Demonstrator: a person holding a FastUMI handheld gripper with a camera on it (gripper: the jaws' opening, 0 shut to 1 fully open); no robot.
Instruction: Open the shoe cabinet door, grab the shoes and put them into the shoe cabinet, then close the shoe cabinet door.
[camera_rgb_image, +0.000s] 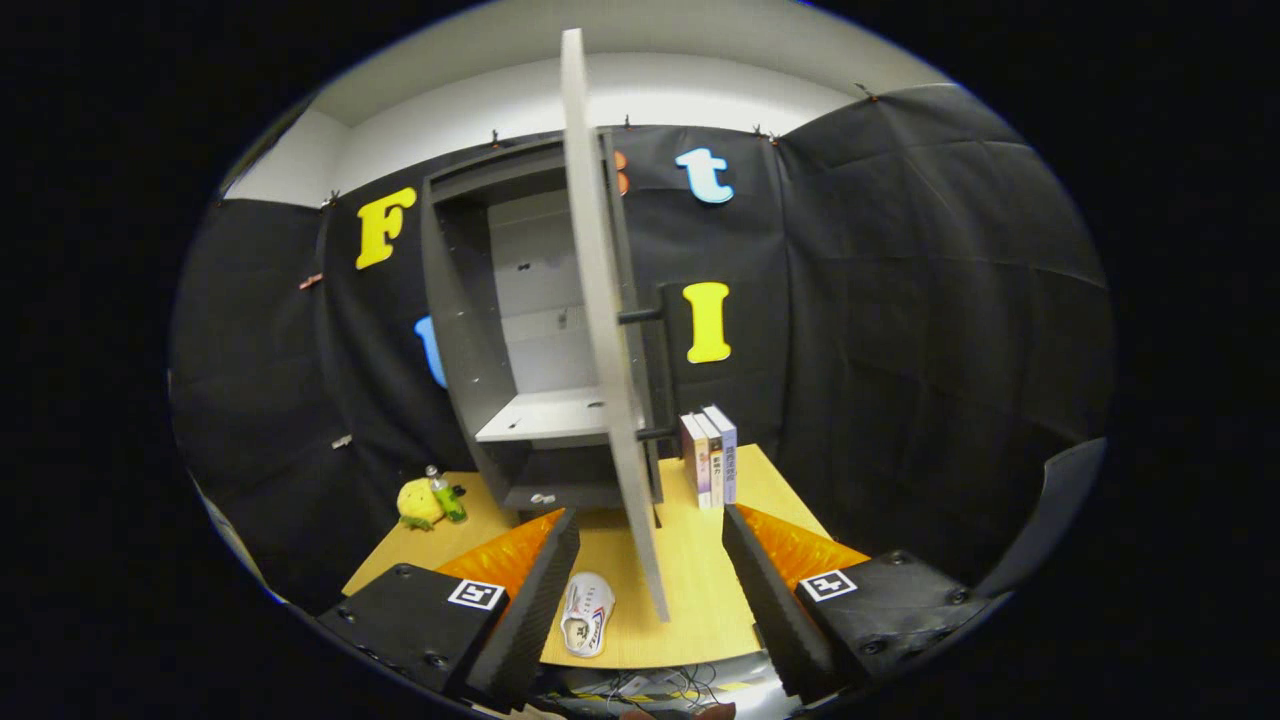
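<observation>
Black cloth walls (900, 300) surround a wooden table (700, 590) under a white ceiling (640, 40).

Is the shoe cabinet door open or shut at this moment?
Open. The door stands swung out edge-on toward the open gripper, exposing the cabinet interior and its bare shelf.

The hand-held gripper (650, 540) had two long wedge-shaped fingers (545, 580) with finely ribbed inner faces, set wide apart. Each finger rose from a blocky black housing (415, 620) fastened with round screws. A square black-and-white marker (476, 594) sat on each housing. Translucent orange panels (505, 555) backed both fingers.
</observation>
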